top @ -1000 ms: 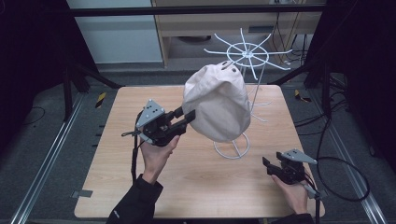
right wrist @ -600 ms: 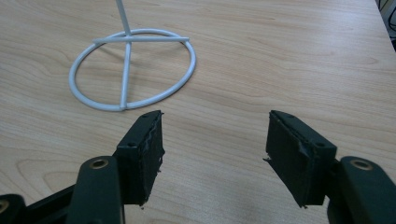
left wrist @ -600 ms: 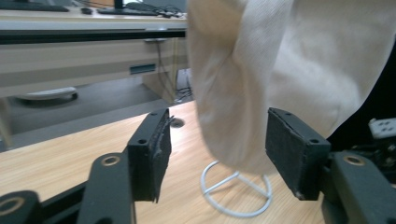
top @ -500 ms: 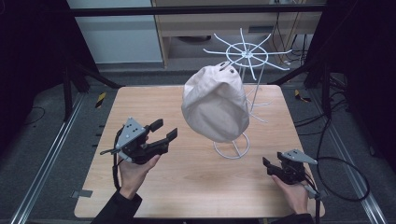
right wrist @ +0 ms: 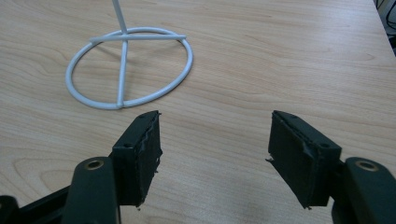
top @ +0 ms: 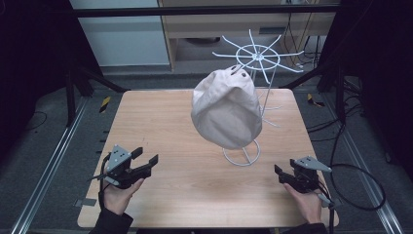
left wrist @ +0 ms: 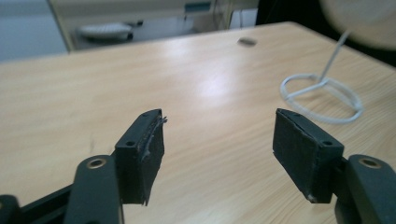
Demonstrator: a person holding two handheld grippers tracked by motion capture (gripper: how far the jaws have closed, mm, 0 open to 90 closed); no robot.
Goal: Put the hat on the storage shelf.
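Item: cap (top: 226,109), cream cloth, hung on one prong of the white wire rack (top: 258,57), crown facing me, above mid-table. I read it as seated, and I hold nothing.

Item: left gripper (top: 146,160), near the table's front left corner, jaws spread and empty; in the left gripper view bare wood lies between the pads (left wrist: 149,149).

Item: right gripper (top: 281,171), front right corner, jaws likewise spread and empty, with the rack's ring base (right wrist: 128,67) just ahead of them in the right gripper view.

Risks, as I judge them:
- The rack is thin wire on a small ring, and the cap hangs off to one side. A nudge from either gripper could tip it.
- The cap seems caught by a small part of itself. A brush against the brim might slide it off the prong.
- The right gripper's cable (top: 360,187) loops off the table edge. I would watch that it does not drag if I reach forward.
- The left pad's lining looks frayed at its upper edge, so grip on cloth may be poorer there.

Surface: table (top: 160,122), pale wood grain, glossy in the left gripper view, with a small dark mark far off.

Room: dark surround, metal rails on the floor at both sides, a cabinet and more cables beyond the far edge.
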